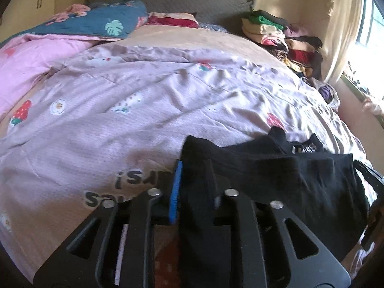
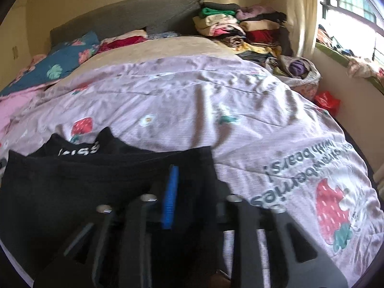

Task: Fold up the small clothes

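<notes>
**Black garment between both grippers**

We are seeing the left gripper and the right gripper each partly open, with the black garment lying between their fingers on the near bed cover. Whether the pads are pressing it, we cannot tell. A clothes pile is lying far right.

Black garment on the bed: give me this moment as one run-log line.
stage: mid-fold | black garment: on strawberry-print duvet | left gripper: garment between jaws | right gripper: same
</notes>
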Demonstrator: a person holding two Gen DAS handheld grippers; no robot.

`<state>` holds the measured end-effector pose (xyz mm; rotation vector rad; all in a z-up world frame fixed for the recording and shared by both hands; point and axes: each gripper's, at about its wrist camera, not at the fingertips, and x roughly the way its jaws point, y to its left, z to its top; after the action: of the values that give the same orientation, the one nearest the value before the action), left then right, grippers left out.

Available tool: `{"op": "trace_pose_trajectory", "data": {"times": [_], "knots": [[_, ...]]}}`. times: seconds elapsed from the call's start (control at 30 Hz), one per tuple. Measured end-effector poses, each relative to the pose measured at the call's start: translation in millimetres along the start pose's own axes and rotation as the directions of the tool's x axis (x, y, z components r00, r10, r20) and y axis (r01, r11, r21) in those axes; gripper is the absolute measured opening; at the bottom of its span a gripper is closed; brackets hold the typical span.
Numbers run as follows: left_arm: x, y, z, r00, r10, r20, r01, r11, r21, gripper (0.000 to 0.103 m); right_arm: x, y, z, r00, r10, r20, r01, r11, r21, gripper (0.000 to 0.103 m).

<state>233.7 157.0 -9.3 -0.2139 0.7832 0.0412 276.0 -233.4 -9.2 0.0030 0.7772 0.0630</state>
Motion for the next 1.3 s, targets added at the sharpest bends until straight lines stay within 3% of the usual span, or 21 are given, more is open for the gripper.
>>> {"op": "trace_pose_trajectory", "data": {"times": [0.07,0.13,0.2,0.23,0.27,0.3,0.33,0.4,0.7,1.13,1.3], "knots": [[4.2,4.1,-0.1,1.000,-0.009,-0.020,0.008,1.000,-0.009,0.030,1.6,-7.2,0.8,1.000,0.008,-0.018,-0.008,1.000,0.010,0.055],[11.2,5.6,-2.6,0.999,-0.018,-0.047,0.018,1.000,-0.015,0.041,6.6,-9.9,0.4,0.999,-0.007,-0.041,0.007,1.000,-0.015,0.057],[16.9,4.6,-5.8,0.997,-0.032,-0.066,0.031,0.999,-0.006,0.043,12.1,-12.0,-1.3,0.998,-0.013,-0.055,0.012,1.000,-0.020,0.057],[18.6,2.3,-7.7,0.997,-0.032,-0.069,0.033,0.999,0.006,0.043,14.3,-12.8,-2.4,0.998,0.002,-0.061,-0.003,1.000,-0.014,0.053],[20.1,-1.7,-10.2,0.997,-0.034,-0.067,0.036,0.999,0.026,0.041,16.5,-12.6,-3.7,0.998,0.019,-0.067,-0.020,1.000,-0.012,0.027],[20.5,-3.1,-11.1,0.997,-0.034,-0.067,0.037,0.999,0.033,0.024,16.5,-11.4,-4.8,0.998,0.031,-0.060,-0.032,0.999,-0.015,0.013],[19.8,-4.4,-11.8,0.997,-0.037,-0.061,0.039,0.999,0.038,0.016,15.5,-11.4,-5.0,0.998,0.035,-0.053,-0.036,0.999,-0.017,0.007],[11.9,-6.2,-10.0,0.999,-0.033,-0.030,0.034,0.998,0.047,0.009,8.0,-12.6,-2.8,0.999,0.046,-0.025,-0.047,0.999,0.000,0.007],[-15.4,-4.3,5.0,0.995,-0.062,0.078,0.061,0.998,0.021,0.004,-16.3,-31.7,20.9,0.992,0.089,0.092,-0.098,0.990,0.099,0.006],[7.4,12.8,-1.6,0.999,-0.037,0.017,0.038,0.998,-0.040,0.004,4.2,-23.5,13.9,0.997,0.052,0.063,-0.057,0.995,0.082,0.006],[2.9,9.1,-1.7,1.000,-0.018,0.024,0.018,1.000,-0.023,0.010,4.7,-25.3,12.5,0.998,0.028,0.057,-0.032,0.996,0.082,0.006]]}}
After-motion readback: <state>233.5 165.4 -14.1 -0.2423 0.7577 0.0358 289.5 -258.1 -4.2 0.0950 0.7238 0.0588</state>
